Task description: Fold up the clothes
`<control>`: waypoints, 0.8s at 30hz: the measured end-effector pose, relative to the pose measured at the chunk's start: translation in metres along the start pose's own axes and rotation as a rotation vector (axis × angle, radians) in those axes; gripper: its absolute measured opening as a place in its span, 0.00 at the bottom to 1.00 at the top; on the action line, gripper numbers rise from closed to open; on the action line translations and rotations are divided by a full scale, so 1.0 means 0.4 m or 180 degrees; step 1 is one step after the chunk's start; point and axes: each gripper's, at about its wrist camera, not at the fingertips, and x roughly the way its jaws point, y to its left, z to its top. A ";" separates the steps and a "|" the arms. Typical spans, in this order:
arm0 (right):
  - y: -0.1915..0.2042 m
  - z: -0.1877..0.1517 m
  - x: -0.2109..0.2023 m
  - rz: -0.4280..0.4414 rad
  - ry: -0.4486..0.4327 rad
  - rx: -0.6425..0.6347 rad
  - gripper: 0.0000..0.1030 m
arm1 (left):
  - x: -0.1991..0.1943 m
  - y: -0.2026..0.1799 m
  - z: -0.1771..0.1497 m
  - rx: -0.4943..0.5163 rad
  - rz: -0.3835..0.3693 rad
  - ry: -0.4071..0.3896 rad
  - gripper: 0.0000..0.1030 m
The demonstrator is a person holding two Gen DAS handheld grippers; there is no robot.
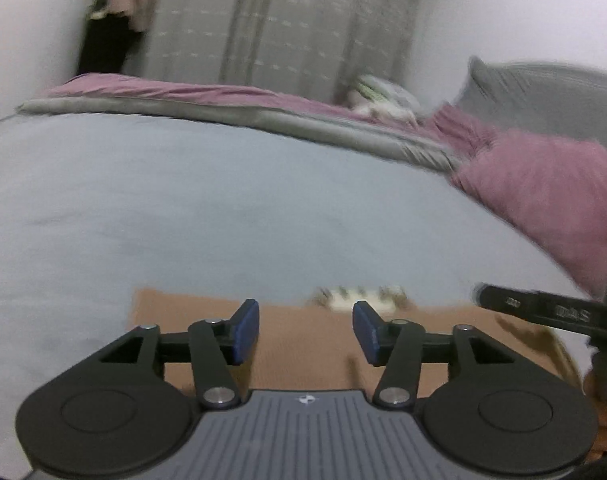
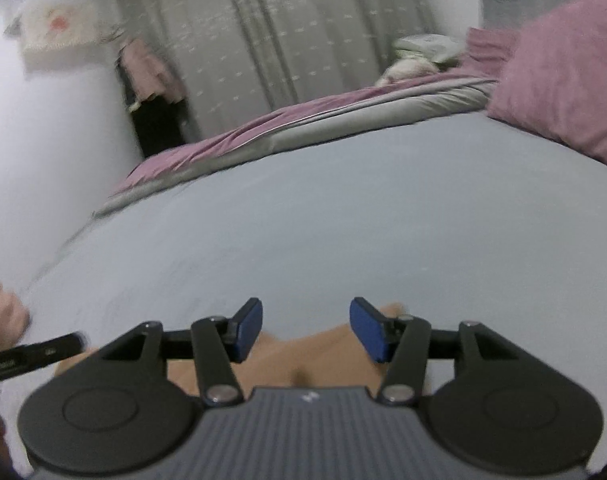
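Note:
A tan garment (image 1: 303, 344) lies flat on the pale blue bedsheet (image 1: 223, 200), with a pale patterned patch at its far edge. My left gripper (image 1: 305, 330) hovers over it, blue pads apart and nothing between them. In the right wrist view the same tan garment (image 2: 303, 360) shows just beneath my right gripper (image 2: 305, 330), which is also open and holds nothing. The right gripper's black body (image 1: 543, 312) pokes in at the right of the left wrist view. The left gripper's black body (image 2: 31, 354) shows at the left edge of the right wrist view.
A pink and grey folded blanket (image 1: 223, 100) runs along the bed's far edge. A pink pillow (image 1: 543, 200) and a grey pillow (image 1: 543, 92) sit at the right. Grey curtains (image 1: 283, 20) hang behind. Small light clothes (image 1: 383, 100) lie by the pillows.

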 end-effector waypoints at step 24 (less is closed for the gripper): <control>0.126 -0.147 -0.058 -0.0098 0.0094 -0.0629 0.54 | -0.055 -0.073 -0.077 0.0578 -0.0093 0.0014 0.56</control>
